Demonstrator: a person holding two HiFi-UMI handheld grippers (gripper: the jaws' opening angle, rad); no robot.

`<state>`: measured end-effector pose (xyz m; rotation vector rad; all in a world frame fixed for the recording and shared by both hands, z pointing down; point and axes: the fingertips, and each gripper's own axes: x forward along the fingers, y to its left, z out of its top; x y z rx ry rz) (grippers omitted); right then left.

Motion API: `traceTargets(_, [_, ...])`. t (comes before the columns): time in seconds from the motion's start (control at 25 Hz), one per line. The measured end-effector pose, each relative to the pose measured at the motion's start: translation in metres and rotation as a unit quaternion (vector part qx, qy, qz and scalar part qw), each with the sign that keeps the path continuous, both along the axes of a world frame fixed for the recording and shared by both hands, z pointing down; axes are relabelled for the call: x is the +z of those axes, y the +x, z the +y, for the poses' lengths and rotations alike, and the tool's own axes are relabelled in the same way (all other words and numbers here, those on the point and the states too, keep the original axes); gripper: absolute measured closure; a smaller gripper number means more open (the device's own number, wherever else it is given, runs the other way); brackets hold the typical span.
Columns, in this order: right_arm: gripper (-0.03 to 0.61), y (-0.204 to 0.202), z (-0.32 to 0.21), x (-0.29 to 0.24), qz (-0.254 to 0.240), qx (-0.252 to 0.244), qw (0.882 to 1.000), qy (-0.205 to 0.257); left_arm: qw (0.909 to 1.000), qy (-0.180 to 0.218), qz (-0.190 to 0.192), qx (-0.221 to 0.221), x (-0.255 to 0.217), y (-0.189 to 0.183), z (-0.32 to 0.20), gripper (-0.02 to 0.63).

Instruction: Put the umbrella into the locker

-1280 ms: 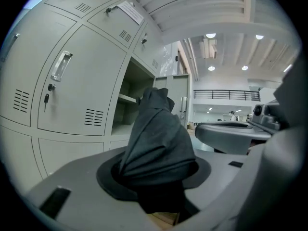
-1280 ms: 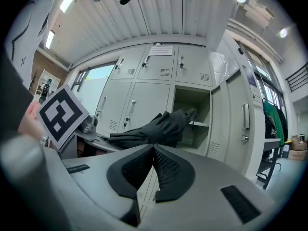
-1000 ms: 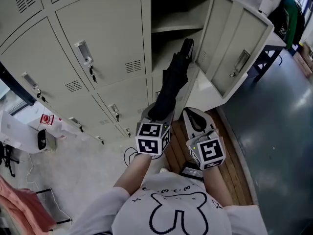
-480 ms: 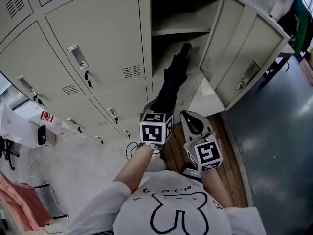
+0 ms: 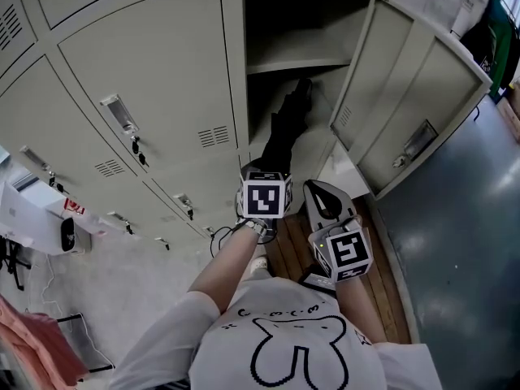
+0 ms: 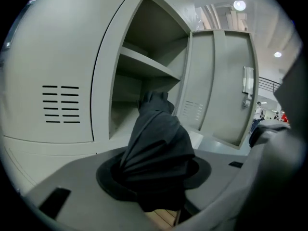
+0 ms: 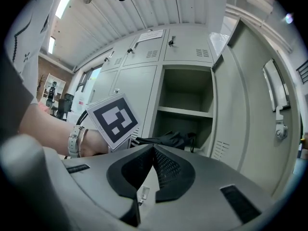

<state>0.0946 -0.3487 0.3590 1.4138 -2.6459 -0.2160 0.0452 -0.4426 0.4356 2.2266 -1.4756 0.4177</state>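
A folded black umbrella (image 5: 284, 132) slants up from my left gripper (image 5: 269, 171) into the lower bay of the open locker (image 5: 296, 62), its far end under the shelf. In the left gripper view the jaws are shut on the umbrella's (image 6: 156, 146) bunched fabric, which points at the open locker (image 6: 144, 67). My right gripper (image 5: 315, 188) hangs just right of the left one, in front of the locker, shut and empty. In the right gripper view its pads (image 7: 166, 170) meet at the tip, and the umbrella (image 7: 166, 139) lies across the locker's mouth.
The locker's door (image 5: 410, 104) stands swung out to the right. Closed lockers with handles and keys (image 5: 134, 136) fill the left. A wooden strip (image 5: 296, 254) lies underfoot and dark floor (image 5: 455, 250) at right. White equipment (image 5: 41, 222) sits at far left.
My left gripper has carried the umbrella forward, so its far end now reaches deeper under the locker's shelf. The right gripper has moved forward alongside it.
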Motion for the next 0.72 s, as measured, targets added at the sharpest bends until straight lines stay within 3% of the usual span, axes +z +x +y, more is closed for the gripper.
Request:
traceTargets(0.48, [0.554,0.021,-0.071,0.001,-0.026,0.064,0.997,-0.02,0.999,-0.033,-0.03,0.0,0.008,0.009,-0.068,0.408])
traceTargets(0.72, [0.555,0.017,-0.092,0.0,-0.026,0.06,0.998,-0.02,0.9962,-0.058,-0.063,-0.016,0.014,0.008,-0.096,0.407])
